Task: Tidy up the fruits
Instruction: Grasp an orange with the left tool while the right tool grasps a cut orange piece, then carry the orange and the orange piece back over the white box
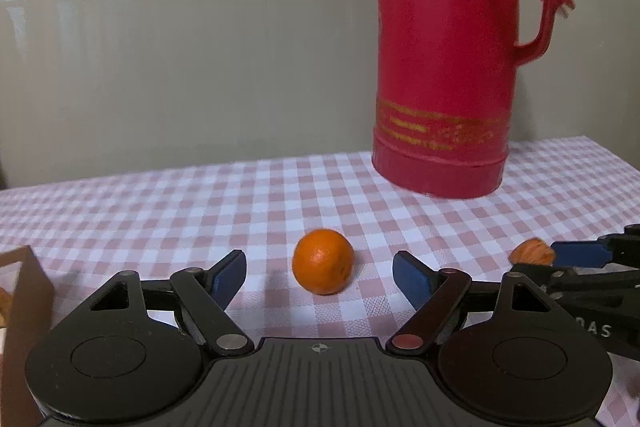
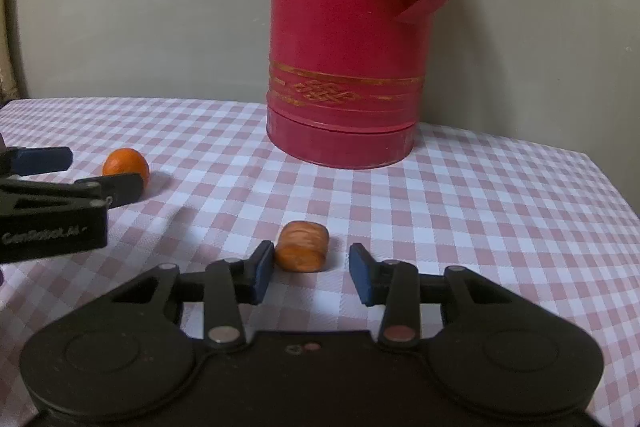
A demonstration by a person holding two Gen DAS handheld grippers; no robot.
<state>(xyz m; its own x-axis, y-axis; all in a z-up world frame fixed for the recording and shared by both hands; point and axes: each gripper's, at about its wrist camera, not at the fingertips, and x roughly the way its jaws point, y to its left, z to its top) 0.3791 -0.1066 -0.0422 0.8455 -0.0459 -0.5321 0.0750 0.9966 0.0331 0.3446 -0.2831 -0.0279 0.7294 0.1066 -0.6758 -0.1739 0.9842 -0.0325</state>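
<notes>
A small round orange (image 1: pixel 323 262) lies on the pink checked tablecloth (image 1: pixel 200 211). My left gripper (image 1: pixel 319 269) is open, with one blue pad on each side of the orange and neither touching it. The same orange (image 2: pixel 125 165) shows at the left of the right wrist view, partly behind the left gripper (image 2: pixel 86 171). A ridged orange-brown fruit piece (image 2: pixel 303 246) lies between the fingers of my right gripper (image 2: pixel 313 261). Its left pad is right against the piece and its right pad stands apart, so it is open. That piece (image 1: pixel 532 251) and the right gripper (image 1: pixel 580 255) appear at the right edge of the left wrist view.
A tall red thermos jug (image 2: pixel 348 67) with a handle stands at the back of the table, also seen as the red jug (image 1: pixel 444 67). A brown box (image 1: pixel 24 307) sits at the left edge. A pale wall runs behind the table.
</notes>
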